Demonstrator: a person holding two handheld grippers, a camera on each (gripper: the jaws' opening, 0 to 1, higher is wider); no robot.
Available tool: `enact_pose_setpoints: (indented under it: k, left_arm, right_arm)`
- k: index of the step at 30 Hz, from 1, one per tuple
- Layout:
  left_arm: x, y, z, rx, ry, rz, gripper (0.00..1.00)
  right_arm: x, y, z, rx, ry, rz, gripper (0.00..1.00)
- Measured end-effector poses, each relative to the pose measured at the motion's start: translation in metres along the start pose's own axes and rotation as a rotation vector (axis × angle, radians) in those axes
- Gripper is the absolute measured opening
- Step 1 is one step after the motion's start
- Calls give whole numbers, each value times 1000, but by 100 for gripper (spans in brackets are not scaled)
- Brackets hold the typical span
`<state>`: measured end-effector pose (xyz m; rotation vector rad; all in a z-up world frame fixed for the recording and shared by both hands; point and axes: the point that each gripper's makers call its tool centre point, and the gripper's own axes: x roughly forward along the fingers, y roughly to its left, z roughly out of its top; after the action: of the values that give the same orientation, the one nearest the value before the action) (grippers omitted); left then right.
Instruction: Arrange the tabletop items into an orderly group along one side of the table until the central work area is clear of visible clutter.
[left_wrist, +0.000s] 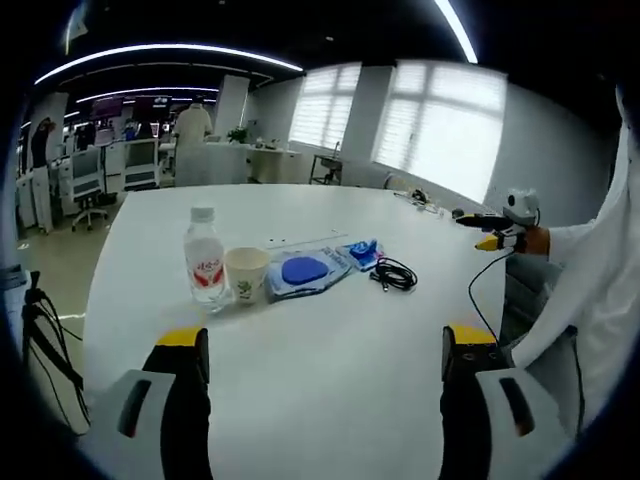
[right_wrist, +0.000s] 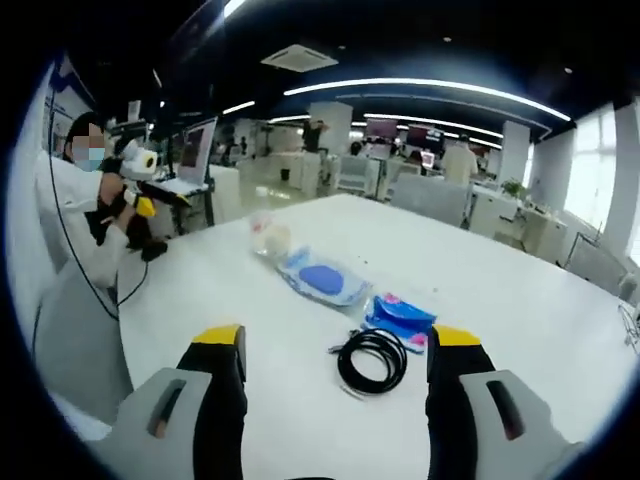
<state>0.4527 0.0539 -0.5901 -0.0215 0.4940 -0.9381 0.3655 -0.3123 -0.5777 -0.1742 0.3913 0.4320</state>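
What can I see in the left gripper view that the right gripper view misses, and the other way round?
Left gripper view: a black tripod beside the table, plus a sharp look at the bottle and cup, which are a blur in the right gripper view.
Right gripper view: a ceiling vent.
Both: the table, a blue pouch, a blue packet, a black cable and a person in white.

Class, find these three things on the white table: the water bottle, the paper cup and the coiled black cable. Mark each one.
water bottle (left_wrist: 205, 262): left gripper view, on its red label.
paper cup (left_wrist: 246, 274): left gripper view, on its side wall.
coiled black cable (right_wrist: 372, 358): right gripper view, on the coil's loop.
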Motion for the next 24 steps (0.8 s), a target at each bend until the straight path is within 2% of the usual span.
enact_pose_setpoints:
  k: [3,12,16,24]
  left_arm:
    - [-4,-4,-2,5,10,-3,100]
    - [-14,-14,-6,12,18,-9,100]
    - [-17,-18,-8,11,13,-10,100]
    - [-18,-21,-10,8,12,-7,100]
  right_arm:
    - [-12,3,-11,23,13,-22,74]
    - [-40,8,-29,63,24,-73,74]
    - [-49,9,-30,73,23,-91,74]
    - [-52,11,-31,71,25,-103,74]
